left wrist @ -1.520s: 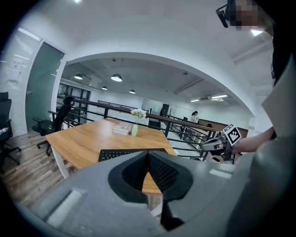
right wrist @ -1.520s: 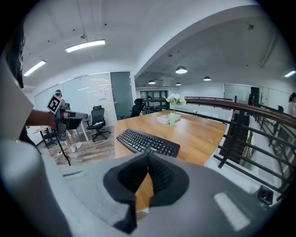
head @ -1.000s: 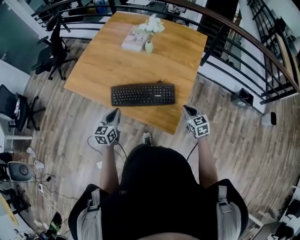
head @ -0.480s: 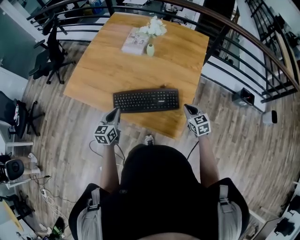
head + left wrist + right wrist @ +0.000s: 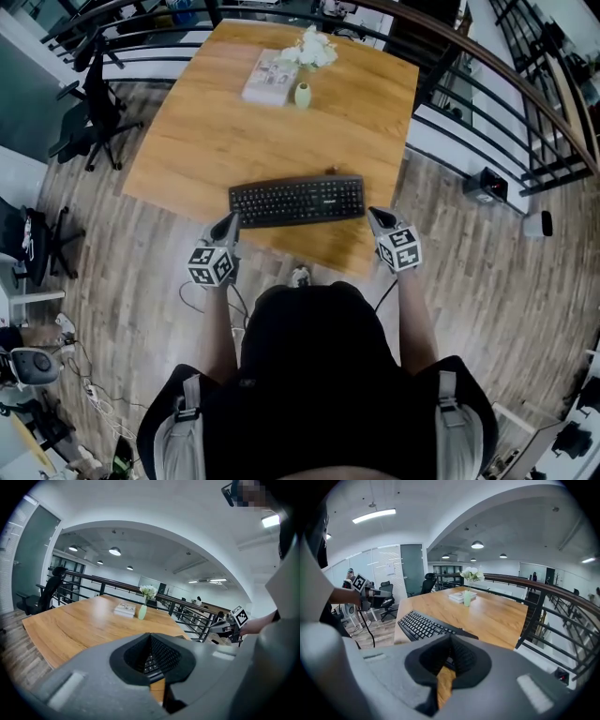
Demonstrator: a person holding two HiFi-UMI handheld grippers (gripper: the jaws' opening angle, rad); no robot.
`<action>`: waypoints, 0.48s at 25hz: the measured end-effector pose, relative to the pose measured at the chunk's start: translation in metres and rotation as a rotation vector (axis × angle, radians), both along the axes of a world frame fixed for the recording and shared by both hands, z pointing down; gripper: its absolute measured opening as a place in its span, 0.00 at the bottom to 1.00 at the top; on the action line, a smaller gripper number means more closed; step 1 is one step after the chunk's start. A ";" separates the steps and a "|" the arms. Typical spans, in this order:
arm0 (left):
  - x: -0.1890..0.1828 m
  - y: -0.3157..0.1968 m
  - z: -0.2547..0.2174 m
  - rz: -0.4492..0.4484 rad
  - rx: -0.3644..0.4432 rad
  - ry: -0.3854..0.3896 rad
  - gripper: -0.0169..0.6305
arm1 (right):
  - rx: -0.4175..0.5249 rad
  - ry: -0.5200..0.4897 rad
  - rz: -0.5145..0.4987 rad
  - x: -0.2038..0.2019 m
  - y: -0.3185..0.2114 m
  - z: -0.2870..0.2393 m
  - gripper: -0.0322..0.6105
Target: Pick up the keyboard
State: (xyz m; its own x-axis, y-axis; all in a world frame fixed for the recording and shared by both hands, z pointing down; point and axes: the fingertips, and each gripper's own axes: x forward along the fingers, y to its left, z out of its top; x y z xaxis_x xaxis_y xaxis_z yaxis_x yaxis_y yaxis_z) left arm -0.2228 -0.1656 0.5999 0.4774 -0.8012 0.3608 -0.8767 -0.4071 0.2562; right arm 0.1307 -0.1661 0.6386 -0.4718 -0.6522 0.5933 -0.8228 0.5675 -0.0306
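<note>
The keyboard (image 5: 296, 201) was laid 9-to-3 on the surface (image 5: 216, 141), just to 12 o'clock of the left tongs (image 5: 228, 225) and right tongs (image 5: 378, 221), both clenched empty, equally near its ends.

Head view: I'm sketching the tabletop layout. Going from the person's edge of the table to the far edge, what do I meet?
keyboard → pale green vase. The book beside the vase overlaps it in depth, so it is left out.
</note>
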 end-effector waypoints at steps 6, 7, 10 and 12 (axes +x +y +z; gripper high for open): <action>-0.014 -0.003 0.012 0.001 -0.019 0.014 0.05 | -0.026 0.022 -0.003 -0.015 0.007 0.013 0.06; -0.015 -0.001 0.014 0.002 -0.024 0.013 0.05 | -0.026 0.024 -0.004 -0.016 0.008 0.013 0.06; -0.017 0.000 0.018 0.004 -0.032 0.016 0.05 | -0.026 0.023 -0.001 -0.017 0.009 0.014 0.06; -0.018 0.000 0.019 0.003 -0.031 0.019 0.05 | -0.029 0.024 0.000 -0.017 0.009 0.016 0.06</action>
State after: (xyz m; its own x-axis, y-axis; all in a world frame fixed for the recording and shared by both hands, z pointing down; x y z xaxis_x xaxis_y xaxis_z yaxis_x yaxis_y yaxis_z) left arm -0.2405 -0.1655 0.6186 0.4866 -0.7885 0.3762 -0.8705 -0.4012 0.2850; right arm 0.1141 -0.1573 0.6545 -0.4577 -0.6346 0.6227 -0.8234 0.5668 -0.0275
